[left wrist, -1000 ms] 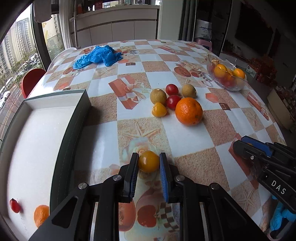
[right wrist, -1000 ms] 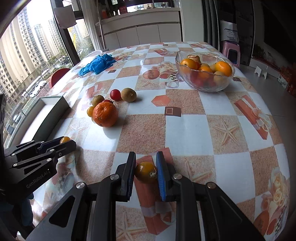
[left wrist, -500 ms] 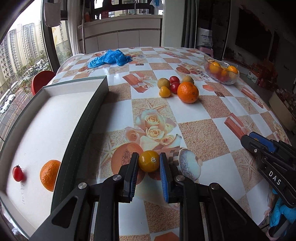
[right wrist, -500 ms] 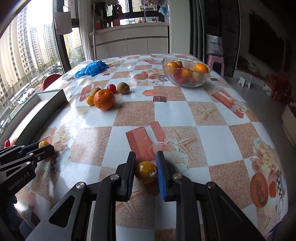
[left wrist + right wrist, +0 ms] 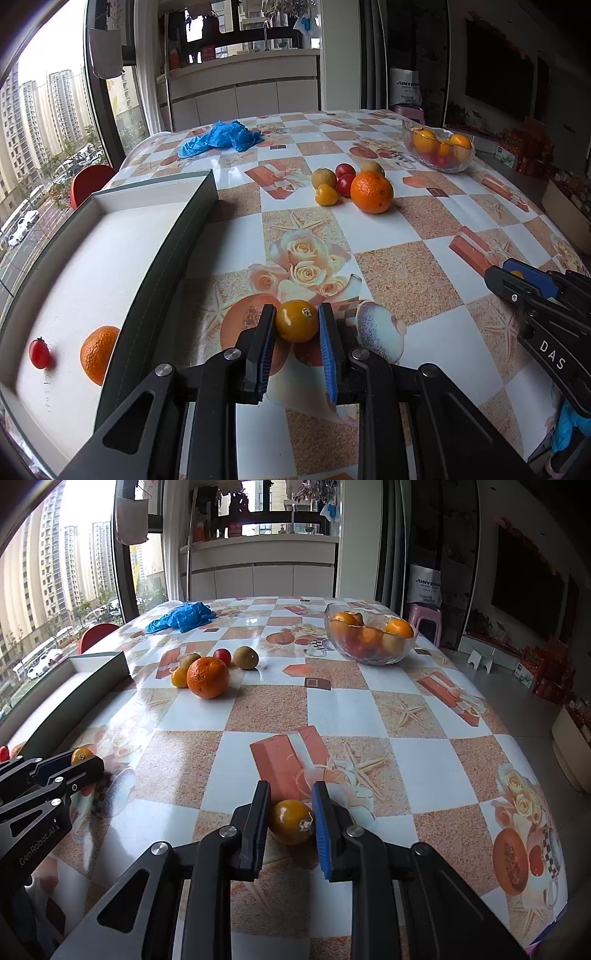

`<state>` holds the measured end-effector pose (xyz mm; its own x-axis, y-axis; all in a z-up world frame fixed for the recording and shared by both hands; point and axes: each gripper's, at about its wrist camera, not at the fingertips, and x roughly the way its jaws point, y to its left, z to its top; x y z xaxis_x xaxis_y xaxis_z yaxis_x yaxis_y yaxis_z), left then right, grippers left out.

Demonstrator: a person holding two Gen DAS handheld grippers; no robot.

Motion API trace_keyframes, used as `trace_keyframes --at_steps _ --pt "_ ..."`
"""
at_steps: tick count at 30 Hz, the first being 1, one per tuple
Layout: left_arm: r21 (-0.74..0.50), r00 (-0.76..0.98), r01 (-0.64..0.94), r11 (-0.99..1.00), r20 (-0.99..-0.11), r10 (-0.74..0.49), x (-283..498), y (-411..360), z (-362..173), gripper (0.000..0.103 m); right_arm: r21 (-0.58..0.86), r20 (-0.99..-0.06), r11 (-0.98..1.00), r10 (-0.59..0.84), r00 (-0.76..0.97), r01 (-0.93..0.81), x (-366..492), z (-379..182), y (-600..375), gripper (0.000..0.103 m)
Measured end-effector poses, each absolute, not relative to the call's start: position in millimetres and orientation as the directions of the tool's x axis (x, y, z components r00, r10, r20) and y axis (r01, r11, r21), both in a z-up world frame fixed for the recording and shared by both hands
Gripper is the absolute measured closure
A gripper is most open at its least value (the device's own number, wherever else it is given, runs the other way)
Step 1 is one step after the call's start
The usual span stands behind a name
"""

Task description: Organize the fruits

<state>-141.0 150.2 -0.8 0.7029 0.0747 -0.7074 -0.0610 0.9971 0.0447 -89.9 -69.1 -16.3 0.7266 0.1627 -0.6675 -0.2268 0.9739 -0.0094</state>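
Both grippers drawn back toward the near edge of the table since a second ago, each with its load unchanged. Left gripper clamped on a yellow tomato, held over the rose print of the tablecloth, just right of the tray wall. Right gripper clamped on a second yellow tomato, near the table's front edge, over a white and speckled check. Loose fruit pile far smaller in view than a second ago, when it sat close ahead of both claws. Tray much more in view at left than before, white-floored, dark-walled, with an orange and a red cherry tomato lying near its front end, a little apart from each other.

Mid-table, well apart from both grippers: a large orange, a small yellow tomato, two red tomatoes and two brownish round fruits, all huddled together. Further right, a glass bowl holding oranges and other fruit. At the far left of the table, a crumpled blue glove. Glossy checked cloth, printed with starfish, gift boxes and roses. Beyond the table, white cabinets under a counter, a big window onto tower blocks at left, a red chair back by the glass, a pink stool and a dark screen on the right wall.
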Motion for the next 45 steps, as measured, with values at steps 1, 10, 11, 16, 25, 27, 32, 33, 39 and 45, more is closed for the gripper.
trace_keyframes --at_steps 1,10,11,16,25,27,32,33,39,45 --pt "0.043 0.703 -0.061 0.997 -0.707 0.074 -140.9 150.4 -0.7 0.079 -0.009 -0.668 0.974 0.163 0.726 -0.227 -89.7 -16.3 -69.0 0.078" --pt "0.028 0.705 -0.062 0.998 -0.706 0.063 -141.3 152.3 -1.1 0.079 -0.009 -0.668 0.974 0.163 0.726 -0.227 -89.7 -16.2 -68.7 0.078" --pt "0.027 0.705 -0.062 0.998 -0.706 0.063 -141.3 152.2 -1.1 0.079 -0.008 -0.668 0.974 0.164 0.726 -0.227 -89.8 -16.3 -68.7 0.078" --pt "0.028 0.705 -0.062 0.998 -0.706 0.063 -141.4 152.3 -1.1 0.079 -0.009 -0.668 0.974 0.163 0.726 -0.227 -89.9 -16.2 -68.6 0.078" --pt "0.028 0.705 -0.062 0.998 -0.706 0.063 -141.6 152.3 -1.0 0.079 -0.009 -0.668 0.974 0.163 0.726 -0.227 -89.7 -16.1 -68.7 0.078" --pt "0.028 0.705 -0.062 0.998 -0.706 0.064 -141.6 152.4 -1.0 0.079 -0.009 -0.668 0.974 0.163 0.726 -0.227 -89.6 -16.1 -68.7 0.078" --pt "0.028 0.705 -0.062 0.998 -0.706 0.064 -141.6 152.4 -1.0 0.079 -0.009 -0.668 0.974 0.163 0.726 -0.227 -89.5 -16.1 -68.6 0.078" --pt "0.028 0.705 -0.062 0.998 -0.706 0.064 -141.6 152.5 -0.9 0.079 -0.009 -0.668 0.974 0.163 0.726 -0.227 -89.6 -16.1 -68.6 0.078" --pt "0.027 0.705 -0.062 0.998 -0.706 0.063 -141.6 152.4 -1.0 0.079 -0.009 -0.668 0.974 0.163 0.726 -0.227 -89.4 -16.1 -68.5 0.078" --pt "0.027 0.705 -0.062 0.998 -0.706 0.064 -141.6 152.6 -1.0 0.079 -0.009 -0.668 0.974 0.163 0.726 -0.226 -89.4 -16.1 -68.5 0.078"
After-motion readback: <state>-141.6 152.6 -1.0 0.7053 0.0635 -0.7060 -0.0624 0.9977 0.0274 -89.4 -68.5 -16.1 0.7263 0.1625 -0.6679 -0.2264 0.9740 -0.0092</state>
